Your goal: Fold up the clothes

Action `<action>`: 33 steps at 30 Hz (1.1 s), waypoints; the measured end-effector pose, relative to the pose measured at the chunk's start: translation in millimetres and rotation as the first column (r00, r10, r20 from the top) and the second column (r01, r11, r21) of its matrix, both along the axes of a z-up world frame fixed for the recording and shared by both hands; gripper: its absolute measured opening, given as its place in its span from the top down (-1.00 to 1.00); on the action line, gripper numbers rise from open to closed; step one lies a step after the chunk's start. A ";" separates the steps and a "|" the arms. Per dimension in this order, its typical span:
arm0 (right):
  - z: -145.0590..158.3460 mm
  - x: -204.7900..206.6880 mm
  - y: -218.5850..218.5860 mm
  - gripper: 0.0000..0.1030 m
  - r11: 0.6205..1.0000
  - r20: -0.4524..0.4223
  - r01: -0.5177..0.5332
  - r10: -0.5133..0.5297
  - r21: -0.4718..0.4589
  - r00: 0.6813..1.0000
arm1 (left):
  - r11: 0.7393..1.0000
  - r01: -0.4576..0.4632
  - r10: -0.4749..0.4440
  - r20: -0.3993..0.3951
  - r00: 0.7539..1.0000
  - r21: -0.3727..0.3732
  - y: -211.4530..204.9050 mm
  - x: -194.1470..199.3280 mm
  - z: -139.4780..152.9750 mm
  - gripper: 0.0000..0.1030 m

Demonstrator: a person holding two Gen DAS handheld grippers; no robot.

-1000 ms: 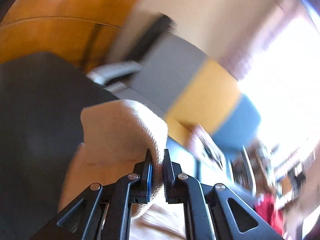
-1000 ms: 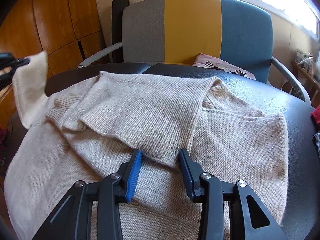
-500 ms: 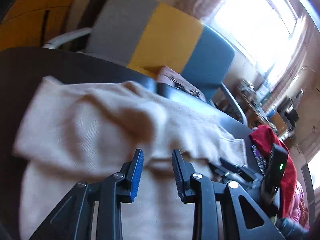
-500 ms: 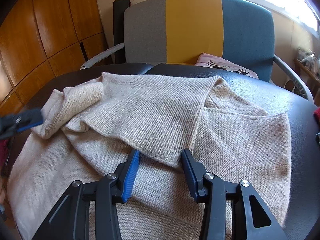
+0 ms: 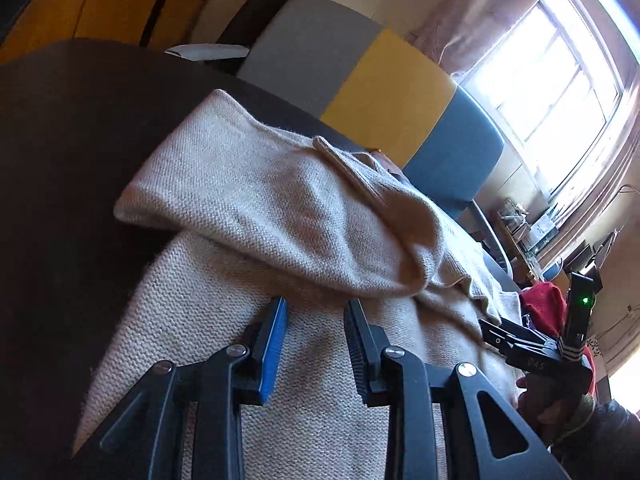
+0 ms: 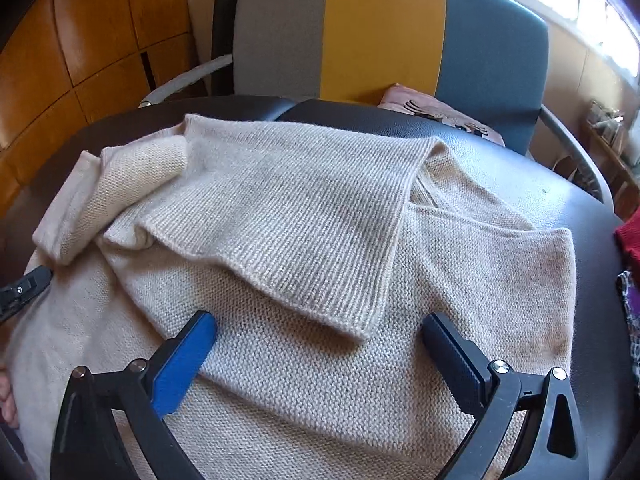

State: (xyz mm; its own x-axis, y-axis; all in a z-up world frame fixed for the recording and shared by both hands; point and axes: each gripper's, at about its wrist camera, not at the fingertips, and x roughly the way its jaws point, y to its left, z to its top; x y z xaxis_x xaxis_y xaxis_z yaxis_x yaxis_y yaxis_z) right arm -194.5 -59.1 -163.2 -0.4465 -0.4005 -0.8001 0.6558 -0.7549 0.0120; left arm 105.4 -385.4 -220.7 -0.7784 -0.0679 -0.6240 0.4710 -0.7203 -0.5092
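Observation:
A beige knit sweater point(image 6: 328, 240) lies on the dark round table point(image 6: 592, 240), with both sleeves folded in over its body. It also shows in the left wrist view point(image 5: 280, 216). My left gripper point(image 5: 316, 312) is open and empty, just above the sweater's body by the left folded sleeve; its tip shows at the left edge of the right wrist view point(image 6: 24, 292). My right gripper point(image 6: 320, 332) is wide open and empty, just before the cuff of the folded right sleeve. It also shows in the left wrist view point(image 5: 532, 344).
A grey, yellow and blue armchair point(image 6: 384, 32) stands behind the table with a pink garment point(image 6: 436, 112) on its seat. A red garment point(image 6: 628, 236) lies at the table's right edge. Wooden wall panels point(image 6: 80, 48) are at the left.
My left gripper let go of the left sleeve, which now lies folded over the sweater, and came down near it. My right gripper opened wider.

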 end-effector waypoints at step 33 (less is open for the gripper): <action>29.5 39.6 -246.7 0.67 0.881 -0.038 -0.383 0.409 0.279 0.912 | 0.996 0.025 -0.016 -0.105 0.994 0.085 -3.4 17.4 2.5 0.44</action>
